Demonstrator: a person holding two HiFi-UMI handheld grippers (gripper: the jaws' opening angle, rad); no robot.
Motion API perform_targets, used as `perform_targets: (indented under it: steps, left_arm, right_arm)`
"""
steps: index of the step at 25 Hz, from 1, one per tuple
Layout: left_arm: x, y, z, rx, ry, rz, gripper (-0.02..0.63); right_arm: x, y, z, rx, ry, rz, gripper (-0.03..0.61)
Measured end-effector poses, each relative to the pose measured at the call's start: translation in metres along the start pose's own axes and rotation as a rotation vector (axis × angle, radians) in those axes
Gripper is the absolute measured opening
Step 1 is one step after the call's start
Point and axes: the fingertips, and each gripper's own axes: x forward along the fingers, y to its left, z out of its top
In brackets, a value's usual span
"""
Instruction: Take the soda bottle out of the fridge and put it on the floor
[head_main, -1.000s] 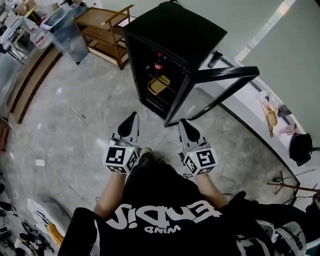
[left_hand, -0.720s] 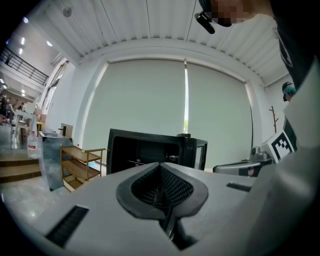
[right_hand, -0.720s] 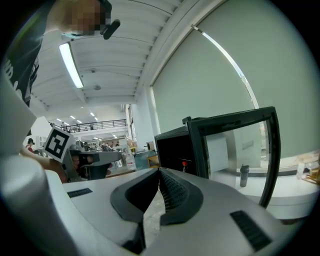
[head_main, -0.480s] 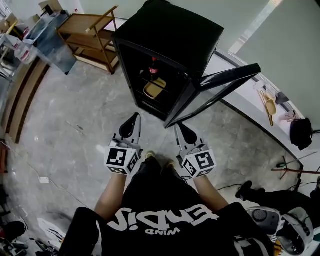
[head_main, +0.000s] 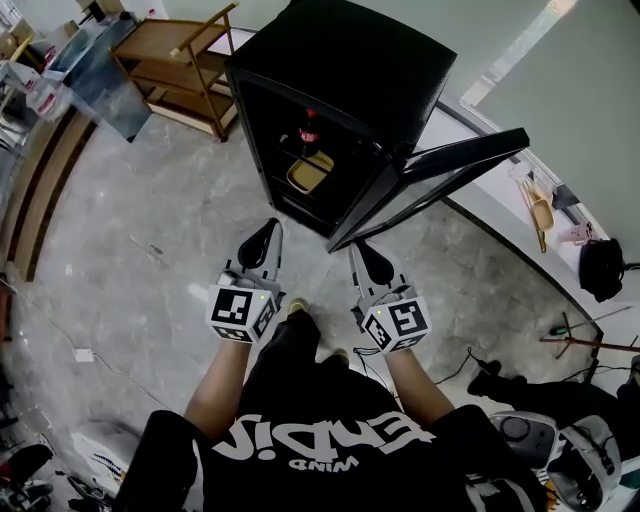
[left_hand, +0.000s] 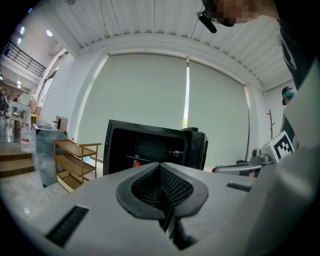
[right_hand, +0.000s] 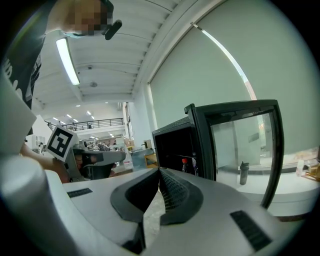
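Observation:
The black fridge (head_main: 340, 70) stands with its glass door (head_main: 440, 175) swung open to the right. Inside, the soda bottle (head_main: 309, 132) with a red cap stands upright on an upper shelf, above a yellow tray (head_main: 310, 172) on a lower shelf. My left gripper (head_main: 268, 232) and right gripper (head_main: 357, 248) hover side by side over the floor, a short way in front of the fridge, both shut and empty. In the left gripper view the bottle's red label (left_hand: 136, 163) peeks over the shut jaws. In the right gripper view the bottle (right_hand: 186, 165) shows inside the dark opening.
A wooden shelf rack (head_main: 190, 65) stands left of the fridge. A low white ledge (head_main: 500, 215) runs along the wall on the right, with a dark flask (right_hand: 243, 173), a brush and a black bag (head_main: 601, 295). Cables and tools lie on the marble floor at right.
The fridge has come a little nearer and more central in the head view. Both grippers stay shut and side by side, pointing at the open fridge.

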Motion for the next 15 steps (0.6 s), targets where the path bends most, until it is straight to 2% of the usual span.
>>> perform_targets:
  steps: [7,11,15]
  left_arm:
    - [0.010,0.005,-0.028,-0.001,-0.021,0.011,0.008]
    - [0.015,0.003,-0.045,0.000,-0.031,-0.015,0.008]
    - [0.019,0.001,-0.055,-0.008,-0.034,-0.010,0.009]
  right_arm:
    - [-0.002,-0.006,-0.014,0.001,-0.055,-0.013,0.025]
    - [-0.004,-0.001,-0.031,0.001,-0.077,0.004,0.025]
    - [-0.006,0.000,-0.046,0.008,-0.068,0.010,0.025]
